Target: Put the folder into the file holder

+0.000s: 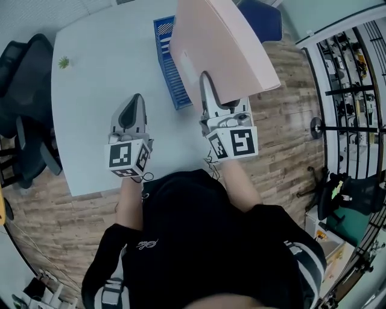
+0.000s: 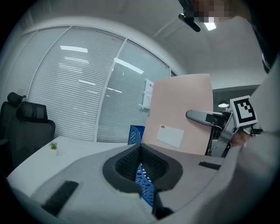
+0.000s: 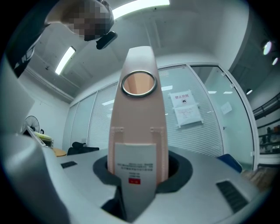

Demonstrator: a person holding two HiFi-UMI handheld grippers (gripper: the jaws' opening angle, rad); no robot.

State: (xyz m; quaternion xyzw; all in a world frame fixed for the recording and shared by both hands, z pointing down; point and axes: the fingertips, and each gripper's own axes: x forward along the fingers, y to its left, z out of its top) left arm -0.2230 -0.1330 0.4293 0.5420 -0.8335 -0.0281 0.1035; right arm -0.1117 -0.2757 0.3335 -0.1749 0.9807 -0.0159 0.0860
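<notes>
A pink folder (image 1: 223, 48) hangs in the air over the table's right edge, tilted, with my right gripper (image 1: 211, 90) shut on its spine end. In the right gripper view the folder's spine (image 3: 138, 122), with a ring hole and a white label, stands upright between the jaws of the right gripper (image 3: 138, 175). The blue file holder (image 1: 169, 66) stands on the white table (image 1: 96, 121), just left of the folder. My left gripper (image 1: 132, 102) is shut and empty above the table's front part. In the left gripper view the file holder (image 2: 136, 133) shows past the left gripper (image 2: 140, 148), with the folder (image 2: 179, 113) to its right.
A tiny potted plant (image 1: 63, 61) sits at the table's far left corner. Black office chairs (image 1: 24, 90) stand left of the table and a blue chair (image 1: 262, 18) behind it. Wooden floor and black shelving (image 1: 356, 90) lie to the right.
</notes>
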